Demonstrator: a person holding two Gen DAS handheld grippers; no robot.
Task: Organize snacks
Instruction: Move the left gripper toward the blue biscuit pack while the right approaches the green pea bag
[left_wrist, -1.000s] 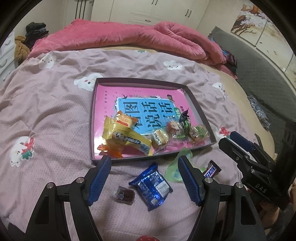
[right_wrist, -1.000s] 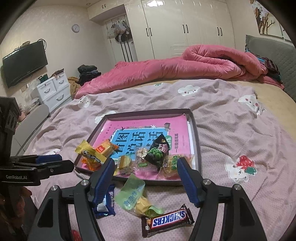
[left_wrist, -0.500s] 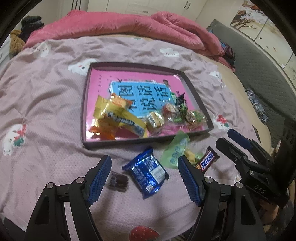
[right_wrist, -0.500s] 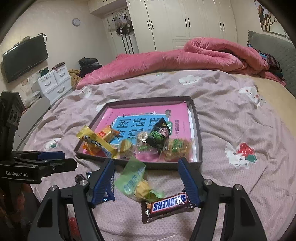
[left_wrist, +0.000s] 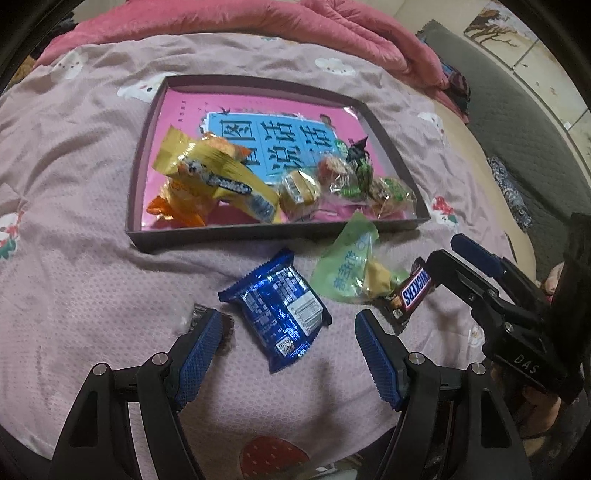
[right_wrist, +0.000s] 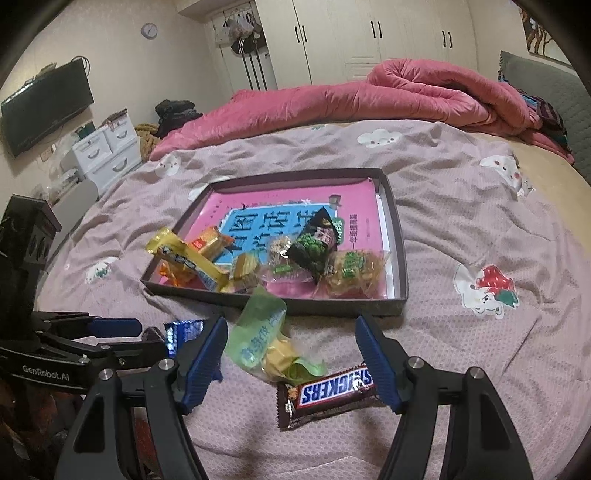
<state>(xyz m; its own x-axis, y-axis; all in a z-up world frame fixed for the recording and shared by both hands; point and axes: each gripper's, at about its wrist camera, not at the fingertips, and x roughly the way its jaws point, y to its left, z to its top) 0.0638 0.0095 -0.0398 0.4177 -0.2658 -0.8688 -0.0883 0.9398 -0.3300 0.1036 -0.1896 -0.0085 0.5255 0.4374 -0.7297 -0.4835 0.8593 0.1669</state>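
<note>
The left gripper (left_wrist: 288, 350) has dropped closer over the blue packet (left_wrist: 276, 308) on the bedspread (left_wrist: 74, 280), near the tray's (left_wrist: 229, 234) front edge, jaws wide and empty. The right gripper (right_wrist: 291, 363), also wide and empty, straddles the chocolate bar (right_wrist: 327, 393). A careless close could snag the green bag (right_wrist: 266, 339) or quilt.

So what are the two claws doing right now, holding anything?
Left gripper: open, empty, over the blue packet.
Right gripper: open, empty, over the Snickers bar.
</note>
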